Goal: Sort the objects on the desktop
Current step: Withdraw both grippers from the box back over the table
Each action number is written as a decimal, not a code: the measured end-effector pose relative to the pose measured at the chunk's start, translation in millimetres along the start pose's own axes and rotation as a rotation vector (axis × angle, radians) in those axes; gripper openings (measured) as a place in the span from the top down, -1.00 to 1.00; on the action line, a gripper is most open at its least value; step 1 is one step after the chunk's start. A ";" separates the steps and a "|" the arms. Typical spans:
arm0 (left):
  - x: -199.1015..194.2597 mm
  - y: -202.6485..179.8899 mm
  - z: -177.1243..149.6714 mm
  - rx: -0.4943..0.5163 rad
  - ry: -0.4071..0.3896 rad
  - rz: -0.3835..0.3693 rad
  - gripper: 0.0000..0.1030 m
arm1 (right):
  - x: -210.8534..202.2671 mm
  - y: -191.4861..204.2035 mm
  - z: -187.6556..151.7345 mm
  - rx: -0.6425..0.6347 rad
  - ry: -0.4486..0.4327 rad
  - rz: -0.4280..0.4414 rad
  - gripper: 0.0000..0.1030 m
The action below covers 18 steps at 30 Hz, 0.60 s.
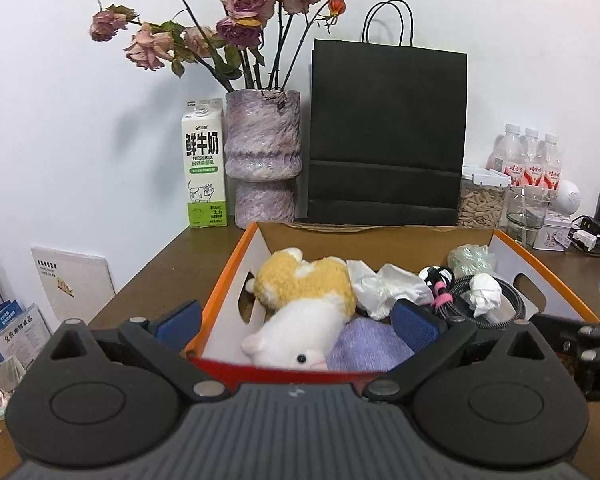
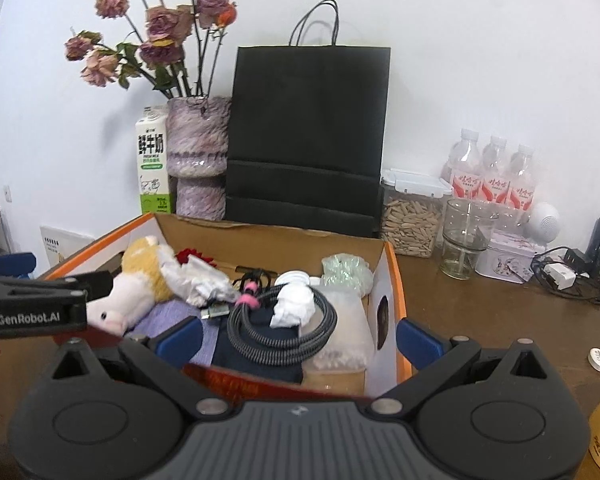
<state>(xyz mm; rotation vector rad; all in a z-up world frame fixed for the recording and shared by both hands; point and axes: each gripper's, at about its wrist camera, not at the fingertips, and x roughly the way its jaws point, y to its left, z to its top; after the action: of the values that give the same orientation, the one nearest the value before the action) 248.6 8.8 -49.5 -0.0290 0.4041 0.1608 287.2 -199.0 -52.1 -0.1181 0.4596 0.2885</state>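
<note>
both grippers, left gripper (image 1: 296,322) and right gripper (image 2: 298,338), hover fingers wide apart and empty over the box (image 1: 228,276) on the desk (image 2: 480,300); plush toy (image 1: 300,312) inside, best pinched mid-body.

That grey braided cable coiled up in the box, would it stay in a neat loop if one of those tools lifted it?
Probably only partly. The braided cable is bound by a single pink strap, so the far loops would likely sag. Its thick braid suggests some stiffness. The crumpled white paper resting on it looks light and would likely slide off.
</note>
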 end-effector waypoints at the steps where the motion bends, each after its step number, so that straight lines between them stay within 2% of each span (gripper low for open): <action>1: -2.9 0.7 -2.0 -0.003 -0.001 0.000 -1.00 | -3.3 2.3 -3.6 -0.005 -0.002 0.001 -1.00; 6: -14.1 2.4 -15.8 0.003 0.013 -0.008 -1.00 | -14.2 13.5 -22.0 -0.031 0.006 0.024 -0.95; 12: -17.2 10.1 -35.6 0.006 0.069 -0.011 -1.00 | -17.0 24.9 -38.5 -0.067 0.034 0.063 -0.71; 15: -18.5 15.8 -41.8 -0.002 0.095 -0.018 -1.00 | -16.1 30.7 -45.0 -0.078 0.049 0.088 -0.53; 16: -18.8 17.2 -43.8 -0.004 0.103 -0.019 -1.00 | -15.4 32.5 -47.0 -0.082 0.055 0.097 -0.42; 17: -18.7 18.3 -45.0 -0.006 0.109 -0.018 -1.00 | -14.6 34.4 -48.6 -0.087 0.062 0.106 -0.20; 18: -18.6 19.2 -46.1 -0.008 0.114 -0.017 -1.00 | -13.6 35.7 -49.8 -0.090 0.067 0.116 -0.09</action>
<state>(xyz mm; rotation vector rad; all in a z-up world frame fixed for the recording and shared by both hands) 210.7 22.2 -84.6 -0.0497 0.5169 0.1445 243.9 -177.2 -92.0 -0.1903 0.5213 0.4201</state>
